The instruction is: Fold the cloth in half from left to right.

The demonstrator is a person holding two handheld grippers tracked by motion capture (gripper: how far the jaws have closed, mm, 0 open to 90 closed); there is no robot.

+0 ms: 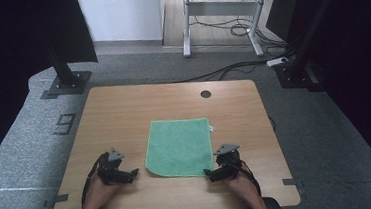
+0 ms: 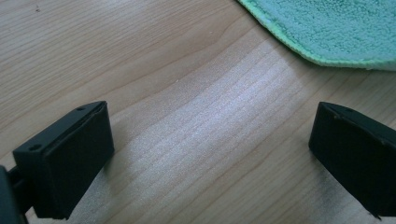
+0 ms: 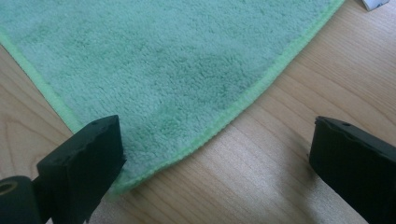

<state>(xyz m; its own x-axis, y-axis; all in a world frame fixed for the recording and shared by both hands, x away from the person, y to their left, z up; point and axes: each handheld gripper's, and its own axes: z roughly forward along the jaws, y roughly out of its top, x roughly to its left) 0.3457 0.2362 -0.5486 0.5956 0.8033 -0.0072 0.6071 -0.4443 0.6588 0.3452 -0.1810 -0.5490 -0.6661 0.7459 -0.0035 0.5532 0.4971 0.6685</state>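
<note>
A green cloth (image 1: 179,147) lies flat in the middle of the wooden table (image 1: 124,114). My left gripper (image 1: 129,175) rests low on the table just left of the cloth's near-left corner, its jaws wide apart over bare wood. In the left gripper view the cloth (image 2: 336,28) edge lies ahead at the upper right, clear of the gripper (image 2: 210,154). My right gripper (image 1: 210,174) sits at the cloth's near-right corner, open. In the right gripper view that cloth (image 3: 177,70) corner lies between the jaws of the gripper (image 3: 215,163), one jaw over its edge.
A small white tag (image 1: 211,128) sticks out at the cloth's right edge. A dark round hole (image 1: 205,94) sits near the table's far edge. Beyond the table are black stand bases (image 1: 66,84), floor cables and a desk frame (image 1: 221,16).
</note>
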